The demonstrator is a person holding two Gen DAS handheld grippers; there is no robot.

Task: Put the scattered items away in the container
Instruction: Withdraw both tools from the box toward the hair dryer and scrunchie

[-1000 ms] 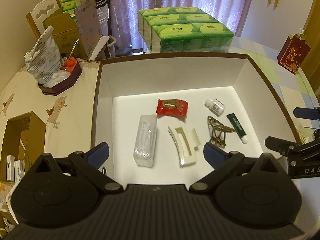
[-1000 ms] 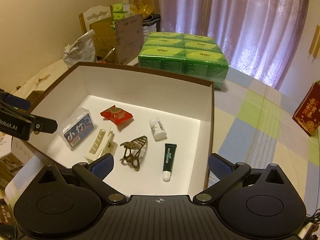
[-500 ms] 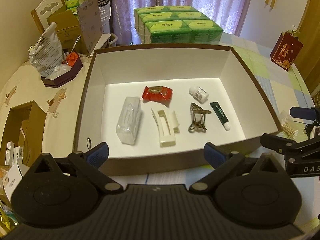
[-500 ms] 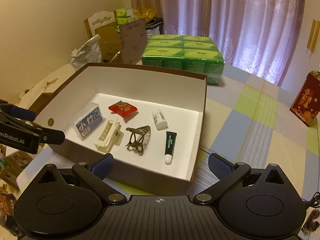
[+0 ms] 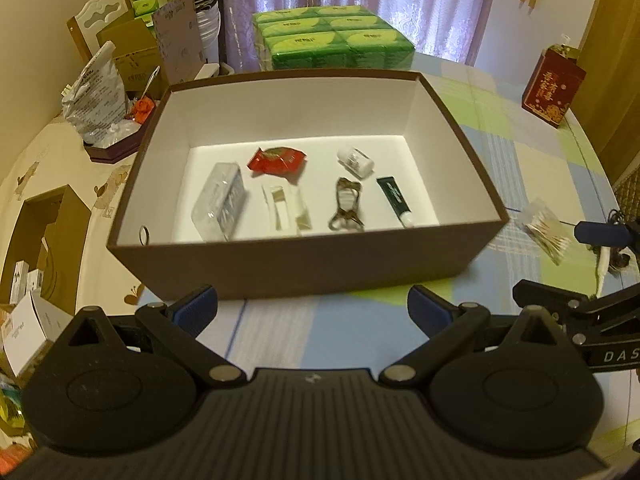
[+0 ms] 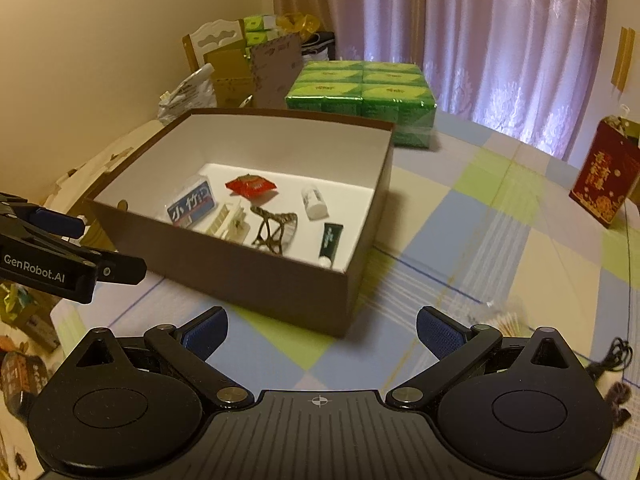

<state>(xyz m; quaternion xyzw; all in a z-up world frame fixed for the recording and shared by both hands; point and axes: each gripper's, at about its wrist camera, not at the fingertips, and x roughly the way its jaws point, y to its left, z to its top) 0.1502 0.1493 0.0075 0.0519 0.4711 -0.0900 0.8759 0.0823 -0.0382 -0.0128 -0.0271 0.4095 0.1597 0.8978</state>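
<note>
Lying beyond both empty hand-held grippers: box.

**Both grippers spread and empty**

The left gripper points forward and slightly down, its blue-padded fingers wide apart — nothing between the jaws. The right gripper is posed the same, jaws parted and bare. Each gripper's tip shows at the edge of the other's view — left, right.

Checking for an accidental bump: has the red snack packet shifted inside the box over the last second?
No. The red snack packet lies as before, by the box's far wall, left of the white bottle.
</note>
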